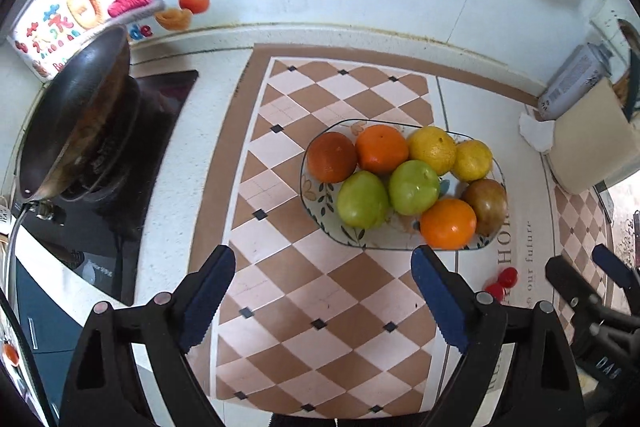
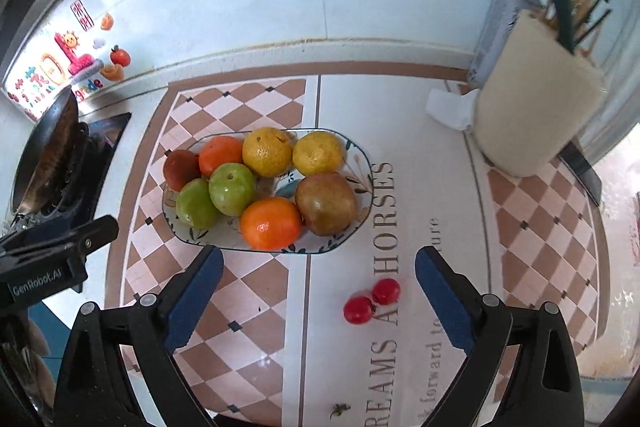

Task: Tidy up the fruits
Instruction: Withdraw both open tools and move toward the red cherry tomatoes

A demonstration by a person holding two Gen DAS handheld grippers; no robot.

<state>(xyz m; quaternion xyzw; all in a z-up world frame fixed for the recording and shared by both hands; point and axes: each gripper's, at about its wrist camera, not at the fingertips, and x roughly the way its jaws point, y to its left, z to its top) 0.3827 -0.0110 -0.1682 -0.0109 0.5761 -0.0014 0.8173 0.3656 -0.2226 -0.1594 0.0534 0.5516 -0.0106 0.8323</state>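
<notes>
While both the left tongs (image 1: 323, 287) and right tongs (image 2: 319, 289) gape wide and empty, round glossy fruits (image 2: 271, 223) crowd the glazed floral plate (image 2: 362, 163), partly hiding its pattern.

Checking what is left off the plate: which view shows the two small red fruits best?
The right wrist view: both small red fruits lie whole and unobstructed on the mat, between the open tool's fingers. In the left wrist view they sit at the right, partly hidden behind that tool's finger.
</notes>
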